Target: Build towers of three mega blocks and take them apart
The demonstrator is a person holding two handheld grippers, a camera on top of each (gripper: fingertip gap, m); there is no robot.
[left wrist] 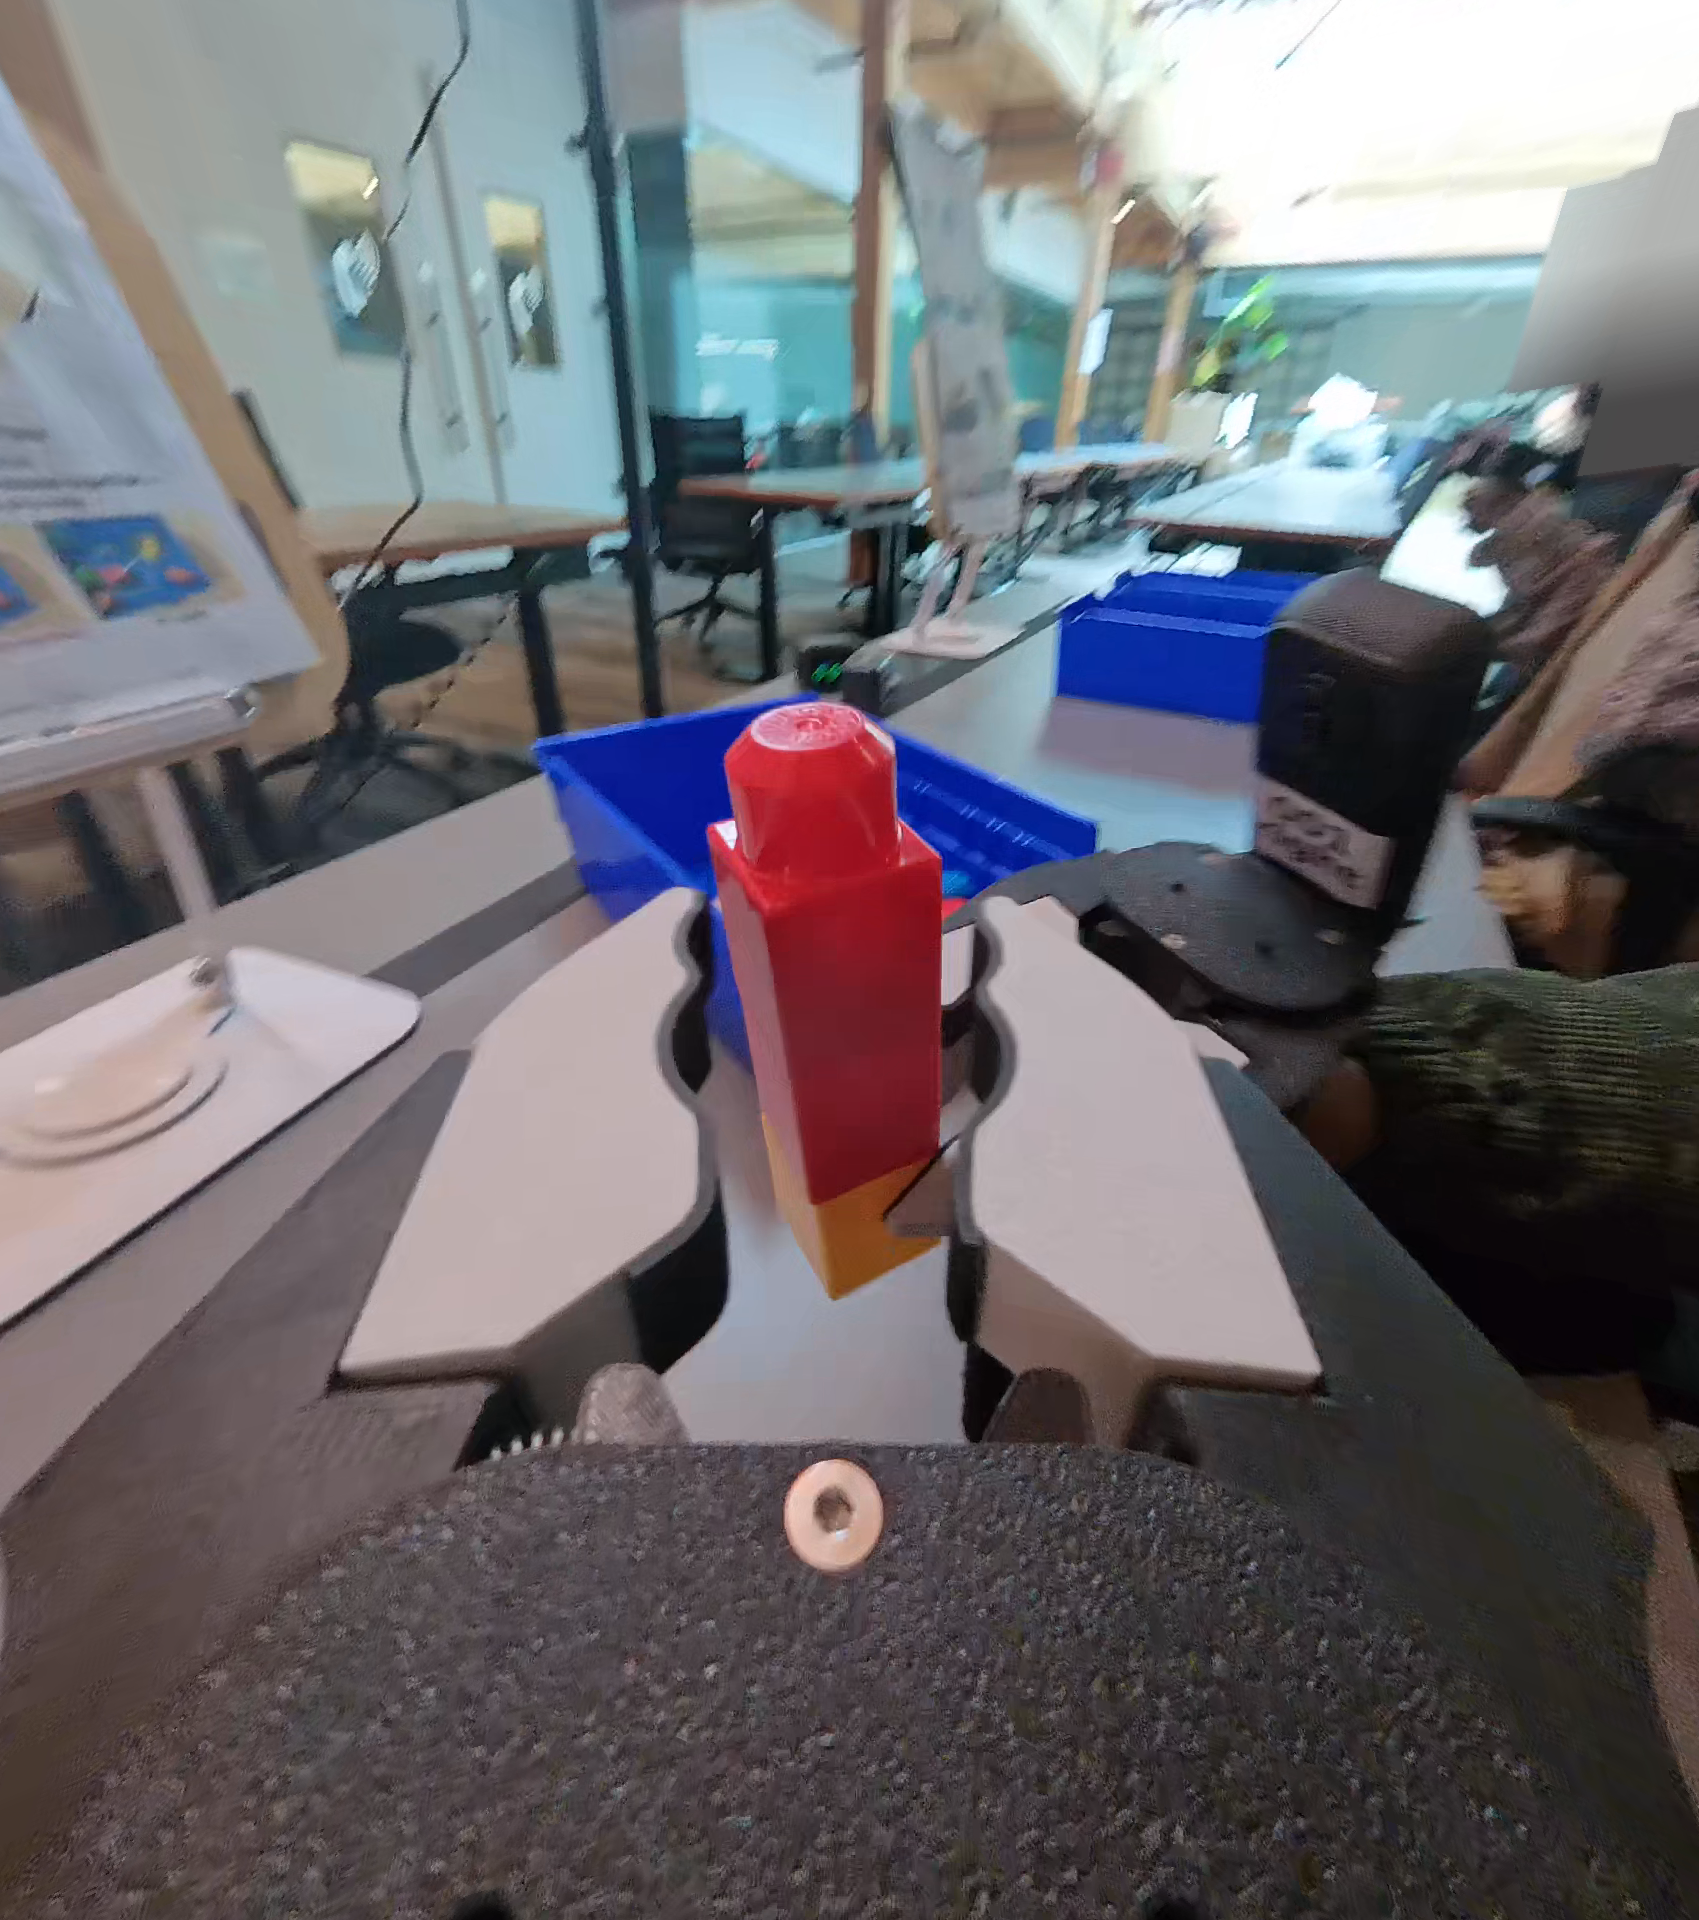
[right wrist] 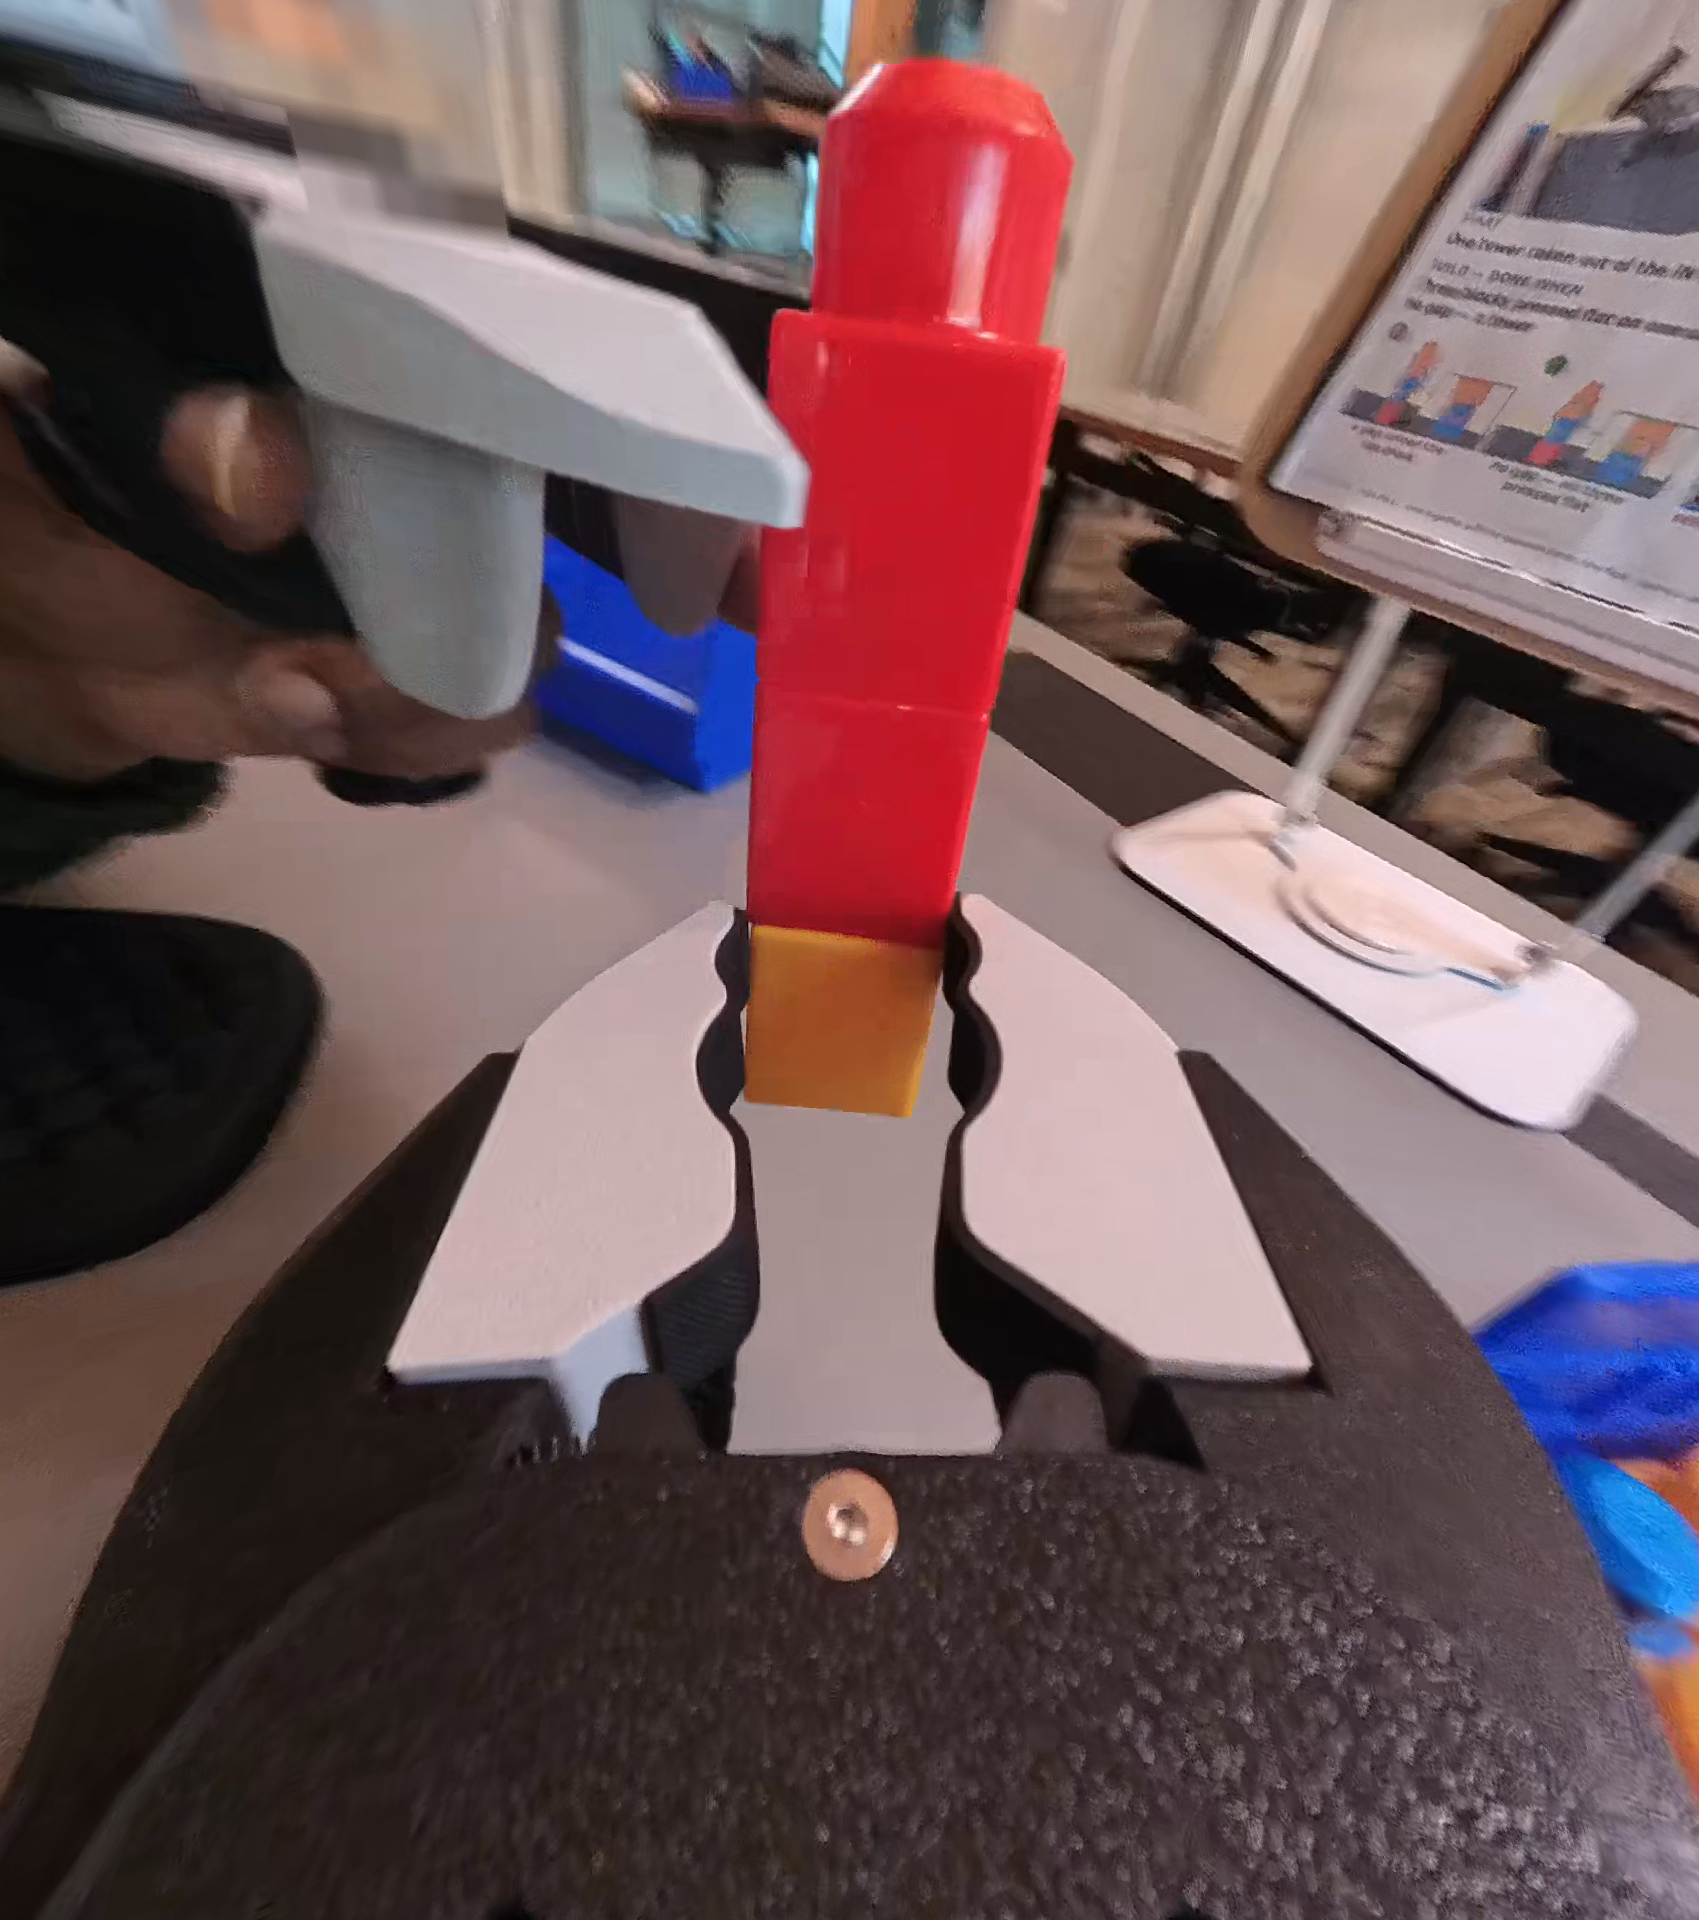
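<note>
Right wrist view has the tower (right wrist: 886,623) standing upright dead ahead, the right gripper (right wrist: 845,997) clamped on its orange bottom block (right wrist: 837,1023). Higher up, the left gripper (left wrist: 834,997) brackets the red blocks (left wrist: 840,1029); can't tell if it's squeezing.

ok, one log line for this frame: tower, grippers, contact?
tower: two red plastic blocks on orange plastic block | right gripper: shut on orange block | left gripper: around red blocks, grip unclear
</note>
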